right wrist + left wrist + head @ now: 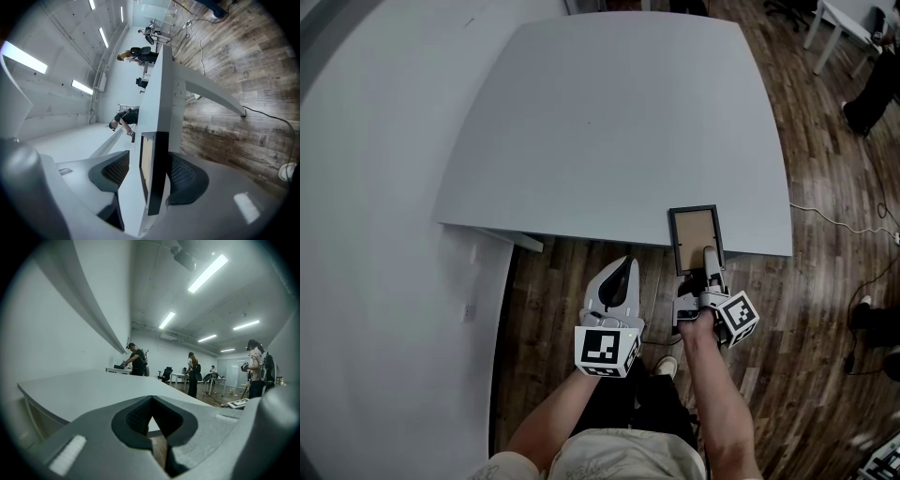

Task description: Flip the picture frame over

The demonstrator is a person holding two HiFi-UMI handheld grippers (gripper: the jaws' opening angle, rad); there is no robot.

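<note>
We see the frame (695,232) lying flat at the bench's (609,122) near edge. Its near end hangs out over the floor (567,281), between the right gripper's (710,255) jaws. Ahead of that gripper, open bench top stretches wide. Only the right gripper view shows the jaws apart: one pad stands clear of the frame's upper face, the other sits close under it, and we cannot tell if it touches. The left gripper (627,265), just beside the right one and short of the bench edge, has its jaws together on nothing.
</note>
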